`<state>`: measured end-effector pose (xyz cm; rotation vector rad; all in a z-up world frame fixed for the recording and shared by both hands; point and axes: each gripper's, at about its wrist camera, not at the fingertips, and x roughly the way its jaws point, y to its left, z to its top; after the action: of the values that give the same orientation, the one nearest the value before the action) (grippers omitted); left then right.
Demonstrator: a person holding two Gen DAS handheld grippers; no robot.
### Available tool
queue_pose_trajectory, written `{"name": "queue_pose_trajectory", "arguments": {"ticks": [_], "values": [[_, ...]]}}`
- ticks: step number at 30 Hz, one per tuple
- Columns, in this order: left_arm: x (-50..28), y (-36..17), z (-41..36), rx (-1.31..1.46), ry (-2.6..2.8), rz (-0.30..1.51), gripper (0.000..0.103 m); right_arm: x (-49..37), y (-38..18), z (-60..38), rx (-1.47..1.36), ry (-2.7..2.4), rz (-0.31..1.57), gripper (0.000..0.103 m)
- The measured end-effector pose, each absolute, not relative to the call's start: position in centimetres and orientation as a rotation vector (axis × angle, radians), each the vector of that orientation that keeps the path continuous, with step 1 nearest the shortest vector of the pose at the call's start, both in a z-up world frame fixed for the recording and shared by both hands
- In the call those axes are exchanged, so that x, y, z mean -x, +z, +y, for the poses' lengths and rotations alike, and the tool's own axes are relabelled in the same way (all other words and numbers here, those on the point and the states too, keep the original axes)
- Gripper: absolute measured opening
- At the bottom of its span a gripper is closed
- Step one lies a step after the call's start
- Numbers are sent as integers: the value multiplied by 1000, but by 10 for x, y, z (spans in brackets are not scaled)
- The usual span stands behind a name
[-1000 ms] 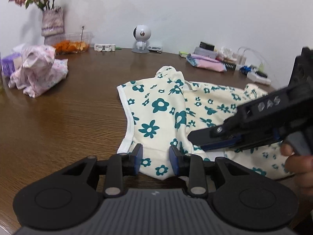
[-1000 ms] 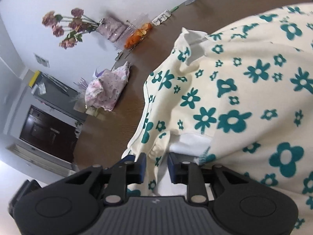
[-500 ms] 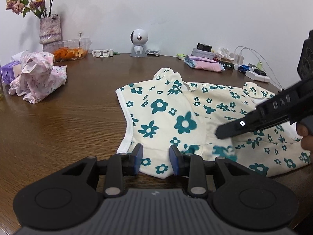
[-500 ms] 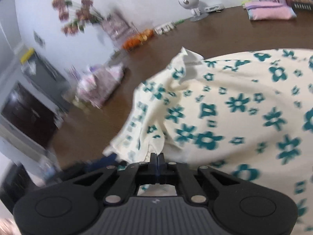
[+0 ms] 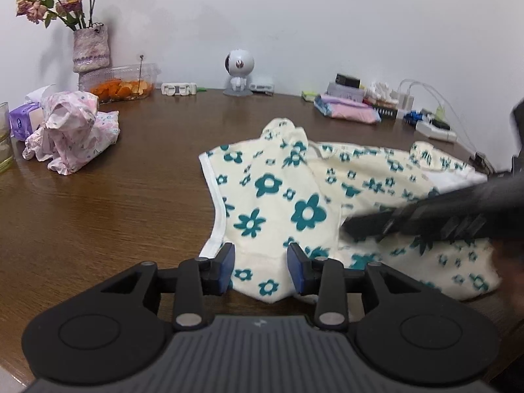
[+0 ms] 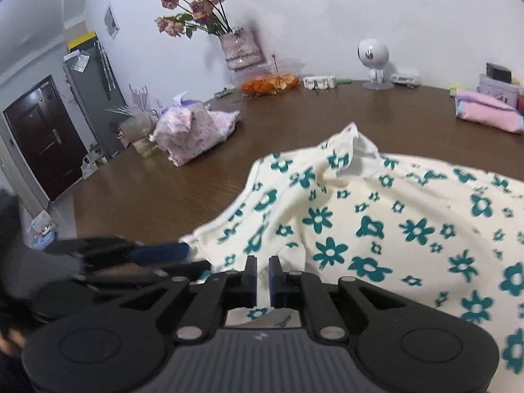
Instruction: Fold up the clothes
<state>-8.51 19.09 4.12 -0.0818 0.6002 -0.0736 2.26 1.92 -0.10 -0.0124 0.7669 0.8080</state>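
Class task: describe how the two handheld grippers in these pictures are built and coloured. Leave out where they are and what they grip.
Both match. The left gripper has a ribbed grey body with a small white mark, flanked by two round black discs. Black linkage arms with silver pivot pins carry its fingers, which are lined with blue pads. The right gripper has the same ribbed grey body, black discs, silver pins and blue-padded fingers. No cables show.

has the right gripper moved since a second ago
Yes. In the left wrist view the right gripper has swung rightward across the floral garment, away from the left gripper.
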Motion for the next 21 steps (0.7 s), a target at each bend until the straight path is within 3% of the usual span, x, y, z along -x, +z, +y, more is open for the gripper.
{"name": "queue_pose_trajectory", "arguments": {"ticks": [5, 9, 10, 12, 15, 19, 20, 21], "values": [[88, 42, 175, 80, -133, 600, 38, -10, -8, 25, 116, 831, 800, 6], [92, 27, 160, -15, -108, 624, 37, -31, 21, -2, -34, 819, 792, 9], [93, 24, 159, -26, -104, 630, 37, -41, 30, -7, -46, 792, 760, 12], [97, 20, 156, -50, -98, 617, 38, -71, 45, -12, -67, 743, 715, 30], [100, 19, 154, -62, -92, 608, 38, -138, 48, -2, -166, 728, 762, 32], [99, 18, 159, -30, -101, 612, 38, -215, 24, 29, -285, 691, 921, 31], [99, 19, 159, -32, -104, 612, 38, -224, 16, 32, -310, 663, 954, 26], [99, 19, 160, -35, -107, 611, 39, -228, 9, 32, -340, 645, 998, 4]]}}
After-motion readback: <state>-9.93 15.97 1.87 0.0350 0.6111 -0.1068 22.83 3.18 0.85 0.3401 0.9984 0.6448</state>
